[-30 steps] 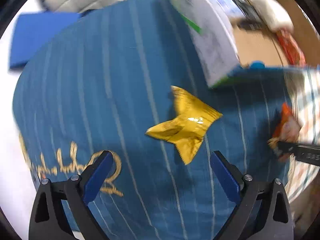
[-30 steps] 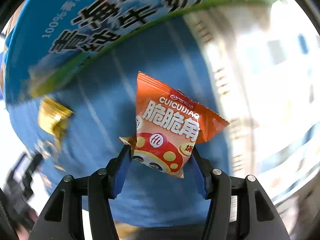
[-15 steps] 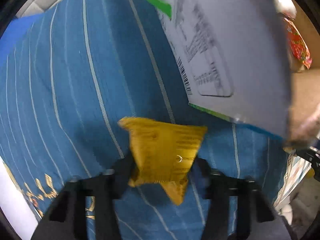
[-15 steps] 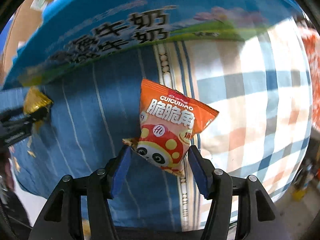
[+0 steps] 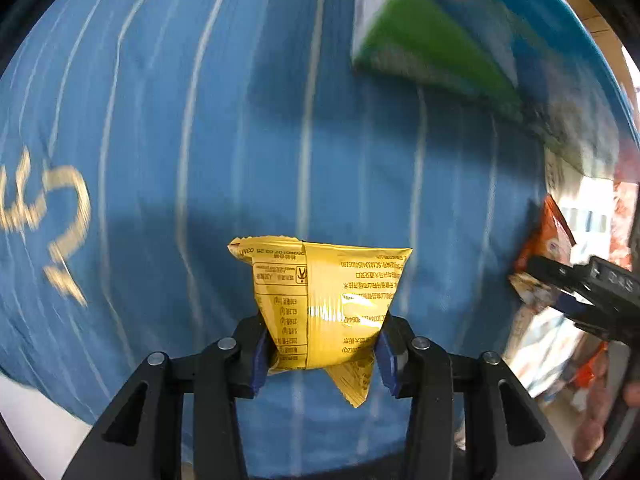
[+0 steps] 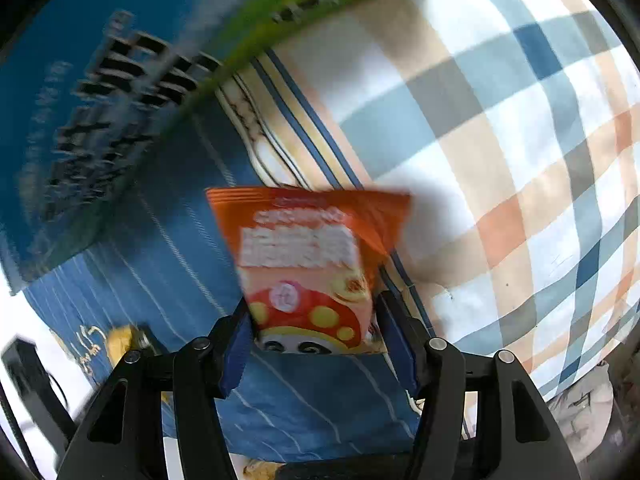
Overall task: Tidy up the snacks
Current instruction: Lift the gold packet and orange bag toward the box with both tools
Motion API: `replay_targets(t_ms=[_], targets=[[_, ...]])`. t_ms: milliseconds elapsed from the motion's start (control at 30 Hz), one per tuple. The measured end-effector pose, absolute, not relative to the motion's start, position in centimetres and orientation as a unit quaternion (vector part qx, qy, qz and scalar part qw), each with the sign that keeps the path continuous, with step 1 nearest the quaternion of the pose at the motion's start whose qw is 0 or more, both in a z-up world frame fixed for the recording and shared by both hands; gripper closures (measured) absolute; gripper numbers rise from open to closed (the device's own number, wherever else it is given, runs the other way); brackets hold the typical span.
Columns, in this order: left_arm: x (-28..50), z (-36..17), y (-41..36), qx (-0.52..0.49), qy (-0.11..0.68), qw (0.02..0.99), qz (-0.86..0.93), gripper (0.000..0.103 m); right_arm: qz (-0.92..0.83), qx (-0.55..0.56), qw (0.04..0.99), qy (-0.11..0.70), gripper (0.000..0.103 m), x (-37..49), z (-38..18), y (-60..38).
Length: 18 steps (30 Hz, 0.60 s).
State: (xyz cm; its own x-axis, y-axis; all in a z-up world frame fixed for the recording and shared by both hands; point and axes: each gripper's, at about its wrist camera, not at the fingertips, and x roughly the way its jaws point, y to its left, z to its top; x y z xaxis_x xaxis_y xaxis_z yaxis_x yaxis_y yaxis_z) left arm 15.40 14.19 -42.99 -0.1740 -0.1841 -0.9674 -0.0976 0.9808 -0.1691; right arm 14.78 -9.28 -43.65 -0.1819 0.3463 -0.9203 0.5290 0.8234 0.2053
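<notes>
**Both grippers hold a snack packet above the blue cloth**

Left wrist view: the left gripper (image 5: 322, 356) has its jaws closed narrow on a small yellow foil snack packet (image 5: 324, 304). The packet stands upright between the blue pads, gripped at its lower part, its wide crimped top edge pointing away from the camera and one loose corner hanging below the jaws. Its long axis runs along the fingers. Printed text on it reads upside down. Behind it lies a blue cloth with thin white stripes (image 5: 200, 120), and a blue-and-green carton (image 5: 440, 52), blurred, sits at upper right. At the right edge the right gripper (image 5: 560, 284) shows with an orange packet. A second ago the yellow packet lay flat on the cloth between wide-open jaws; now it is clamped and lifted.

Right wrist view: the right gripper (image 6: 316, 340) pinches an orange snack packet with a cartoon face (image 6: 308, 260) by its bottom edge. The packet stands upright, sealed top away from the camera, blurred. Beyond it a plaid cloth in blue, orange and white (image 6: 520, 120) meets the striped cloth. The grip matches the earlier frames.
</notes>
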Motion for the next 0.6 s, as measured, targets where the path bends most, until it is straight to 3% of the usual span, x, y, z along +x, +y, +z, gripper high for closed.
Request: replay_targets(t_ms=[133, 233, 400, 600], targets=[[13.0, -43.6, 12.5, -0.099, 0.770, 0.629, -0.036, 0.063, -0.071, 0.272, 0.562, 0.778, 0.050, 14.6, -44.8, -9.7], [12.6, -44.1, 11.0, -0.076, 0.770, 0.632, -0.033, 0.063, -0.043, 0.200, 0.570, 0.796, 0.051, 14.1, -44.6, -8.6], [12.0, -45.2, 8.2, -0.042, 0.767, 0.640, -0.025, 0.062, -0.008, 0.057, 0.569, 0.821, 0.051, 11.2, -44.2, -7.1], [11.7, -45.9, 4.6, -0.012, 0.760, 0.650, -0.016, 0.062, 0.015, 0.063, 0.582, 0.811, 0.045, 9.2, -43.4, -9.3]])
